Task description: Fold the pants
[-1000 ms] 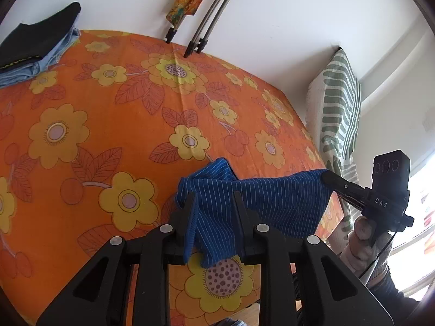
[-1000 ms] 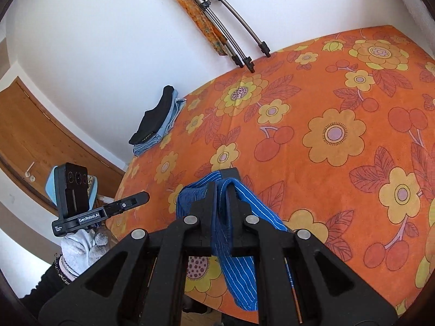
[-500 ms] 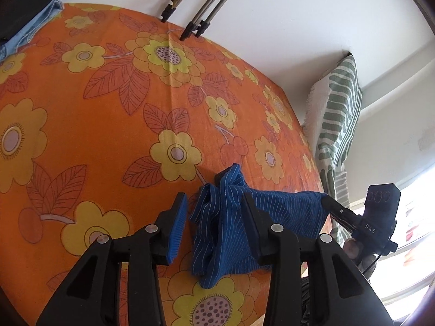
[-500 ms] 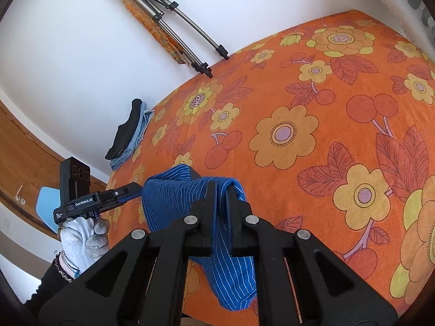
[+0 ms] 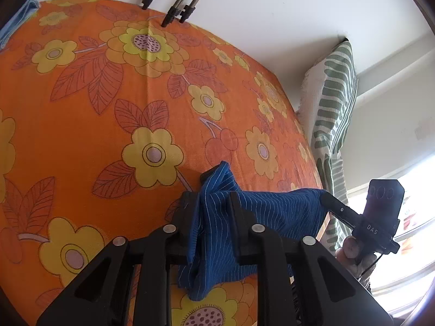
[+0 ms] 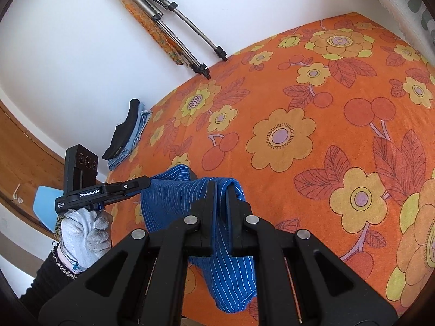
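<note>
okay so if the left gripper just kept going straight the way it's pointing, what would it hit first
Probably the orange flowered bedspread. The left gripper is shut on the blue striped pants and angles down over the bed, with only bare cover ahead of its fingers. The tripod legs lie much farther off; depth is unclear.

Scene brightly lit by daylight, window (image 5: pixel 407 250) blown out (lower right), edges bent by fisheye, corners vignetted, focus kept sharp.

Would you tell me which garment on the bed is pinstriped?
The blue pants held between both grippers; the folded black and light-blue clothes by the wall are plain.
</note>
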`<state>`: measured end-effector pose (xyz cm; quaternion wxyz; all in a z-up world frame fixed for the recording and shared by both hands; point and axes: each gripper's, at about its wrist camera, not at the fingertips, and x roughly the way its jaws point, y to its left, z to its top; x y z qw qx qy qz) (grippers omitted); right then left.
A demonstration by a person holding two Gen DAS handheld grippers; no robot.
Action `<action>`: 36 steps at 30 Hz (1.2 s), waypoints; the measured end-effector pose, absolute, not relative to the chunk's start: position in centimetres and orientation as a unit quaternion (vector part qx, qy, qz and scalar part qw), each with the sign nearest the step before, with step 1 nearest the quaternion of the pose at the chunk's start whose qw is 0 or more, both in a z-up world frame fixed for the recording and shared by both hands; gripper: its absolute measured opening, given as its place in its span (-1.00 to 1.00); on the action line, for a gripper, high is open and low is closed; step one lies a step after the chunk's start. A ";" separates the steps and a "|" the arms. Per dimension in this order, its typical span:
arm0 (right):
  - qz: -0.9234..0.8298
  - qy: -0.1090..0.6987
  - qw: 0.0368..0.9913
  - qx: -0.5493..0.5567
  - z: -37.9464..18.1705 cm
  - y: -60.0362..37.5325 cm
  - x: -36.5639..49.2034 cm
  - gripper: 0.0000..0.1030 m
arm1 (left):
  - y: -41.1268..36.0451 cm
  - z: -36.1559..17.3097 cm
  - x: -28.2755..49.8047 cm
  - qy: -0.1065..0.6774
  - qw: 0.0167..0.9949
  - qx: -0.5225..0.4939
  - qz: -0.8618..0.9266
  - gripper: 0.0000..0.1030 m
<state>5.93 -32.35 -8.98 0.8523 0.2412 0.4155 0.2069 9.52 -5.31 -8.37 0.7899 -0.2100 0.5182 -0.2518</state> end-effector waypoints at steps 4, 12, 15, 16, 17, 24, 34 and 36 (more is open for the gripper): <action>0.207 0.414 0.853 0.240 -9.0 -32.4 5.9 -0.89 | -5.8 -7.7 9.0 0.504 0.802 -0.202 -0.251 -0.93; 0.214 0.395 0.858 0.248 -7.6 -32.9 4.8 -0.89 | -5.4 -3.9 5.6 0.452 0.834 -0.194 -0.251 -0.95; 0.226 0.379 0.861 0.253 -6.3 -32.8 3.5 -0.89 | -4.9 -2.4 3.3 0.442 0.838 -0.198 -0.251 -0.95; 0.230 0.374 0.862 0.252 -5.9 -32.7 2.8 -0.89 | -4.7 -1.8 2.5 0.439 0.841 -0.195 -0.249 -0.95; 0.234 0.370 0.863 0.250 -5.5 -32.5 2.2 -0.89 | -4.6 -1.4 1.7 0.437 0.842 -0.195 -0.249 -0.95; 0.268 0.359 0.858 0.252 -3.2 -31.7 -2.4 -0.89 | -2.9 0.6 -2.9 0.443 0.835 -0.221 -0.242 -0.95; 0.246 0.434 0.823 0.271 -8.3 -30.2 4.1 -0.89 | -0.6 -5.2 4.4 0.497 0.803 -0.269 -0.192 -0.95; 0.231 0.448 0.822 0.265 -9.7 -30.0 7.0 -0.89 | -0.5 -6.4 6.7 0.499 0.803 -0.274 -0.178 -0.96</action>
